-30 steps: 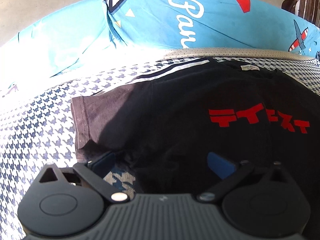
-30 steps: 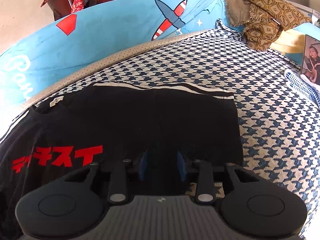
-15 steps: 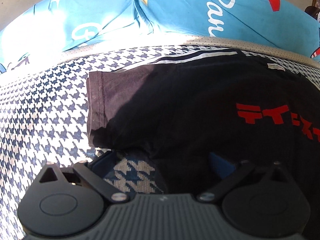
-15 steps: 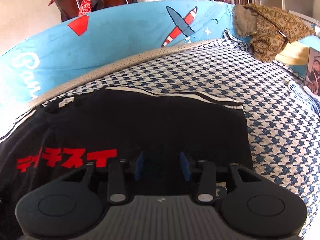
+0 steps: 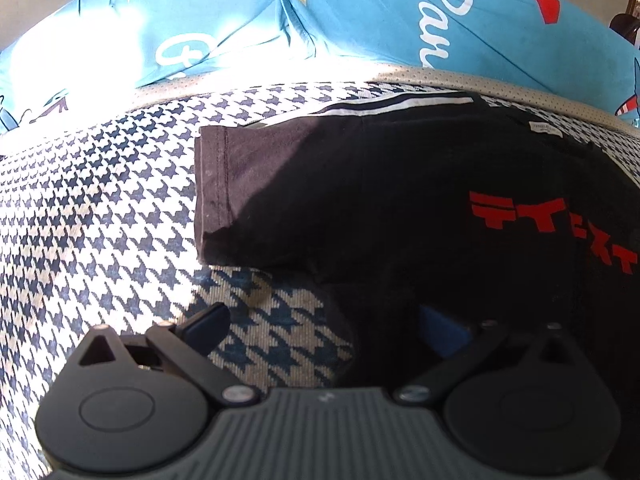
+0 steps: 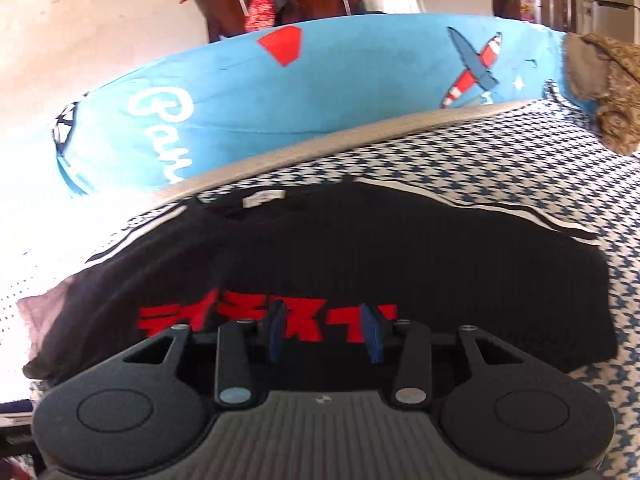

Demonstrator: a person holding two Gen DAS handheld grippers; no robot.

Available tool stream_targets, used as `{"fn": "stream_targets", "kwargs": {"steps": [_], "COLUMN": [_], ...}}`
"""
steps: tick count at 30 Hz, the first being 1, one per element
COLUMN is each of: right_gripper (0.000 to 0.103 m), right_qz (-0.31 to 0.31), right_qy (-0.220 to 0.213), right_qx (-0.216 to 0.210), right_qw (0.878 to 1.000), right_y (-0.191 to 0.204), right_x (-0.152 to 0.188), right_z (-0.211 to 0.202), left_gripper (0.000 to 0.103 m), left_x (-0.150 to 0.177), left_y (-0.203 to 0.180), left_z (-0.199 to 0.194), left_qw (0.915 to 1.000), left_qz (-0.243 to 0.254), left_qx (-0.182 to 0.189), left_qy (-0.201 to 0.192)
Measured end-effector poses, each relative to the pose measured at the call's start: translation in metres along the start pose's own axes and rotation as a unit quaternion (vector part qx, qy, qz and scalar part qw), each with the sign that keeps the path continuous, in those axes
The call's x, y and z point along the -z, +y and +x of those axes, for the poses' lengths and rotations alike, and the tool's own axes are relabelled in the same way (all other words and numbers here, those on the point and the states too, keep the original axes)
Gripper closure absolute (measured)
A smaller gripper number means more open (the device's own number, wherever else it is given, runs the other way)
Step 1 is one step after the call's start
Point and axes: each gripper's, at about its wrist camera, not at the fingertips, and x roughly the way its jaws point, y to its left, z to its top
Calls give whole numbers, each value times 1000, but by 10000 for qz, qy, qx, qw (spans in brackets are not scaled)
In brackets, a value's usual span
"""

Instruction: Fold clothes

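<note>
A black T-shirt [image 5: 400, 200] is spread flat on the houndstooth cover [image 5: 100, 208]. The left gripper [image 5: 324, 320] is held wide apart at its side edge — the right gripper [image 6: 326, 330] is parted too, nothing clamped.

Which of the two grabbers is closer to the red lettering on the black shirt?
Right. The right gripper hangs directly before the red lettering, which shows between its open fingers. The left gripper sits by the shirt's side edge under the sleeve, with the lettering off to its right.

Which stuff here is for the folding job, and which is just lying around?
For the job: black T-shirt, left gripper, right gripper, both open.

Just lying around: blue cushion, brown patterned cloth, houndstooth cover underneath.
</note>
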Motion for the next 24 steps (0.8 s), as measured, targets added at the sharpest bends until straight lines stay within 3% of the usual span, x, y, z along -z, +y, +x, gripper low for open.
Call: {"fn": "stream_targets", "kwargs": {"steps": [11, 18, 24], "right_gripper": [63, 69, 69], "right_qz": [-527, -961, -1430], "right_qy": [-148, -144, -112], "right_qx": [-1038, -1995, -2435], "right_qw": [9931, 9751, 9592], "right_y": [67, 120, 164], "right_x": [-3, -1, 4], "right_z": [6, 10, 20], "left_gripper": [0, 0, 0], "left_x": [11, 17, 27], "left_y": [17, 31, 39], "left_z": [-20, -28, -25], "left_qw": [9999, 9998, 9993], "left_qz": [87, 173, 375], "left_qx": [136, 129, 23], "left_qy": [29, -56, -44]}}
